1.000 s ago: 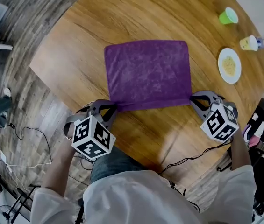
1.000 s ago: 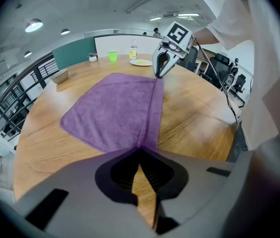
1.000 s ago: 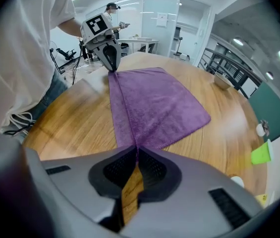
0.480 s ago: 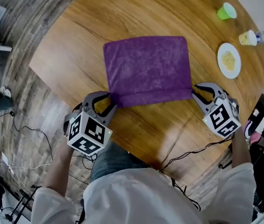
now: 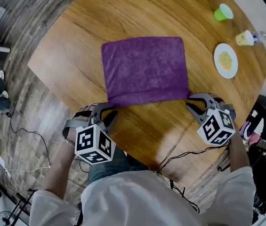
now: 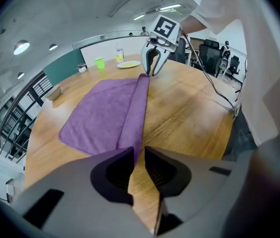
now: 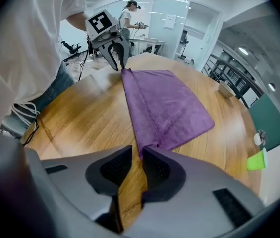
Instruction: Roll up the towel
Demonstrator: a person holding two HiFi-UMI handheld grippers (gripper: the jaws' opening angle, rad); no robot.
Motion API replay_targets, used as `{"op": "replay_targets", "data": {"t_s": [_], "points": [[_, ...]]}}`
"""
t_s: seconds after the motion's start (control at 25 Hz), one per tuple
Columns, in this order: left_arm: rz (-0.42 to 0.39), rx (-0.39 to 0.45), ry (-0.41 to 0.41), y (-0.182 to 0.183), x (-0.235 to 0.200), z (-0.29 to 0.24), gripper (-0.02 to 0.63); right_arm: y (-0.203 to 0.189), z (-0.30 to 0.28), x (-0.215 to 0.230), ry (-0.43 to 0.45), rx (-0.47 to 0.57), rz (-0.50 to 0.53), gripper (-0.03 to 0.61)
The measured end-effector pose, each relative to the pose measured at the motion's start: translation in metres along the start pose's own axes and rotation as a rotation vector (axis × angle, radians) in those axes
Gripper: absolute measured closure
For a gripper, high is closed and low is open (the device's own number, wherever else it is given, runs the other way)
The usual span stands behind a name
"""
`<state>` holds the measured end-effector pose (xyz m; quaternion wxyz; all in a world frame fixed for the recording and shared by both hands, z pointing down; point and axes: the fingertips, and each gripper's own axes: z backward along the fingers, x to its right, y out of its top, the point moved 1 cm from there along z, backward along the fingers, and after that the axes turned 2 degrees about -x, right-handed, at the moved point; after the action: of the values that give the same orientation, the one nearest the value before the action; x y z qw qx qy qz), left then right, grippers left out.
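Observation:
A purple towel [image 5: 144,67] lies flat on the wooden table [image 5: 71,46], its near edge turned over into a narrow folded band [image 5: 147,97]. My left gripper [image 5: 107,110] sits at the band's left corner. My right gripper [image 5: 190,101] sits at its right corner. Both pairs of jaws have just been closing. In the left gripper view the band's end [image 6: 136,145] runs in between my fingertips [image 6: 125,158]. The right gripper view shows the other end [image 7: 142,145] caught at that gripper's tips. Each gripper view shows the opposite gripper [image 6: 152,69] [image 7: 116,58] at the band's far end.
A white plate with food [image 5: 225,60], a green cup [image 5: 223,13] and a yellow cup beside a bottle [image 5: 245,37] stand at the table's far right. The table's near edge [image 5: 137,159] runs just behind the grippers. Cables [image 5: 184,154] hang off it.
Half a second ago both grippers stood wider open, a little back from the towel. They have come back in to the folded band's corners, jaws narrowed.

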<state>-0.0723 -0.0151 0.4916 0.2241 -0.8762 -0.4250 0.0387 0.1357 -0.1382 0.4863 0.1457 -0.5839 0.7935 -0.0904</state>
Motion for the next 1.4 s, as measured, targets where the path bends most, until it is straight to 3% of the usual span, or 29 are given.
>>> {"op": "replay_targets", "data": {"t_s": [0.24, 0.44, 0.84, 0.92, 1.4], "points": [[0.012, -0.01, -0.015, 0.001, -0.001, -0.007, 0.543, 0.003, 0.001, -0.001, -0.046, -0.003, 0.082, 0.505], [0.014, -0.021, -0.034, 0.0, -0.001, -0.008, 0.545, -0.001, -0.008, -0.002, -0.025, -0.037, 0.11, 0.506], [0.018, -0.04, -0.053, -0.005, -0.003, -0.015, 0.566, -0.006, -0.017, 0.004, -0.006, -0.046, 0.085, 0.523], [0.024, -0.039, -0.061, -0.005, -0.005, -0.016, 0.577, -0.006, -0.018, 0.006, -0.005, -0.046, 0.085, 0.563], [0.049, -0.044, -0.094, -0.005, 0.003, -0.01, 0.598, -0.006, -0.014, -0.005, 0.046, -0.027, 0.021, 0.571]]}}
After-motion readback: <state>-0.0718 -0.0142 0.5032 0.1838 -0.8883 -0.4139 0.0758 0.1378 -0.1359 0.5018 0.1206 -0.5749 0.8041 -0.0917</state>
